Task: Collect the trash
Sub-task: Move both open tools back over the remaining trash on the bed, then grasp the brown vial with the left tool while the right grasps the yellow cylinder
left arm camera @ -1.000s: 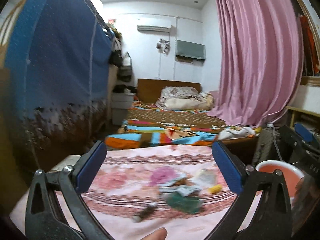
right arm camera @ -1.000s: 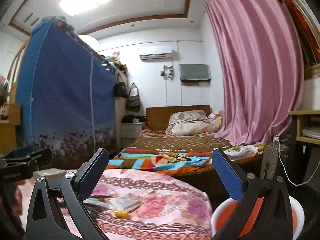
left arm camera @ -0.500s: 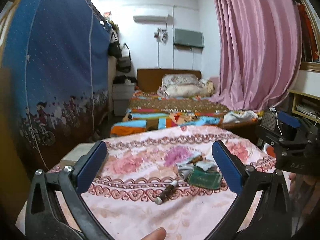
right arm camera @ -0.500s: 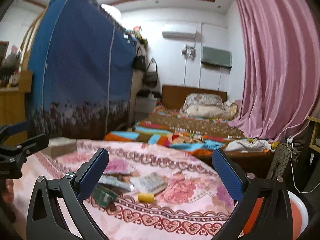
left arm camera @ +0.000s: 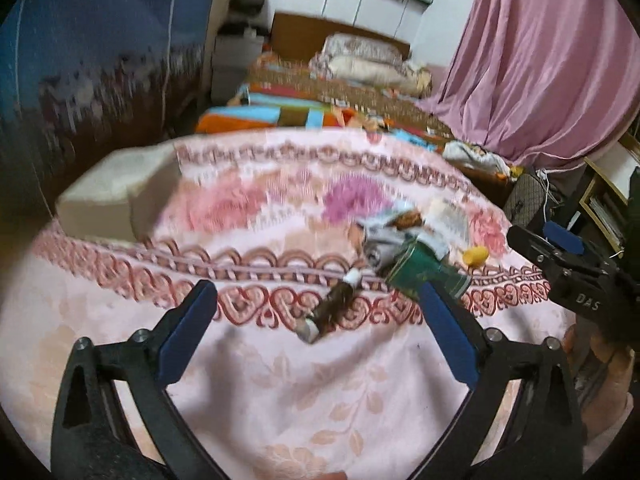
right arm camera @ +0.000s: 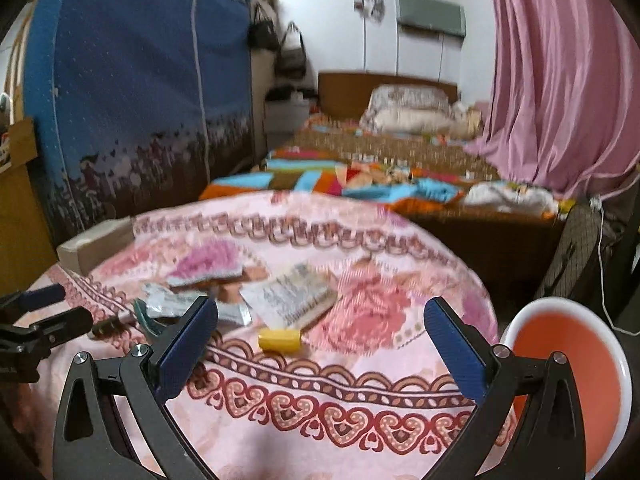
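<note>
Trash lies on the table's pink flowered cloth [left arm camera: 280, 392]: a small brown bottle [left arm camera: 334, 306], a green packet [left arm camera: 424, 270], silver wrappers [left arm camera: 384, 236], a printed paper [right arm camera: 292, 296] and a yellow piece [right arm camera: 280, 339]. My left gripper [left arm camera: 316, 288] hovers over the bottle, which lies in the gap between the jaws. They are closing but do not touch it. My right gripper [right arm camera: 320, 306] stands open just short of the yellow piece, holding nothing. The left gripper [right arm camera: 60, 306] also shows at the left edge of the right wrist view.
An orange bin with a white rim [right arm camera: 568, 360] stands on the floor right of the table. A cardboard box [left arm camera: 116, 196] sits at the table's far left. Beyond are a bed [right arm camera: 380, 148], a blue wardrobe cover [right arm camera: 140, 80] and a pink curtain [right arm camera: 560, 80].
Both grippers have tipped down and come closer to the table, so the trash looks larger and nearer. The left jaws have narrowed slightly.
</note>
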`<move>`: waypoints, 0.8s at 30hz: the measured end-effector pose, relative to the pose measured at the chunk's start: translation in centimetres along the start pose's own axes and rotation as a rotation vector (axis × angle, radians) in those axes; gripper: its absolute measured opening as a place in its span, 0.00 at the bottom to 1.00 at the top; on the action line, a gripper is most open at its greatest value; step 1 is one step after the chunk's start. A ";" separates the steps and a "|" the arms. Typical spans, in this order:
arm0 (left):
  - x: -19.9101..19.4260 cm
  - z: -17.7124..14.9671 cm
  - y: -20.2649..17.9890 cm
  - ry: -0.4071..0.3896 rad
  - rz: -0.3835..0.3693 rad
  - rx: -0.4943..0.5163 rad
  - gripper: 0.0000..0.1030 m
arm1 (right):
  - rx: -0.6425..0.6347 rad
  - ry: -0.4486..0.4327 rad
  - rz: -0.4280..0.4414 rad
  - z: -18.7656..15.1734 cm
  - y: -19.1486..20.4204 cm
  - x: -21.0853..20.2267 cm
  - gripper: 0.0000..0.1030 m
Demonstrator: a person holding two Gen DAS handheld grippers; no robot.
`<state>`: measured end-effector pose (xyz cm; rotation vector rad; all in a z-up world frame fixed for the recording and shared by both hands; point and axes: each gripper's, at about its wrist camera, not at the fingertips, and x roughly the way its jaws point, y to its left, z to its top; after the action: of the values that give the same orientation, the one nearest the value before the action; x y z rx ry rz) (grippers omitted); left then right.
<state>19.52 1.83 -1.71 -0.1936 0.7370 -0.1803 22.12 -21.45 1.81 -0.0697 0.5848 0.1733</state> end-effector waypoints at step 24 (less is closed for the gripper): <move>2.0 -0.1 0.1 0.111 -0.092 -0.006 0.00 | -0.031 0.231 0.153 -0.6 1.0 4.2 0.27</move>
<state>20.89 1.47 -3.12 -0.2247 0.8395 -0.2783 25.08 -19.88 -1.01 -0.0750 0.8186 0.3261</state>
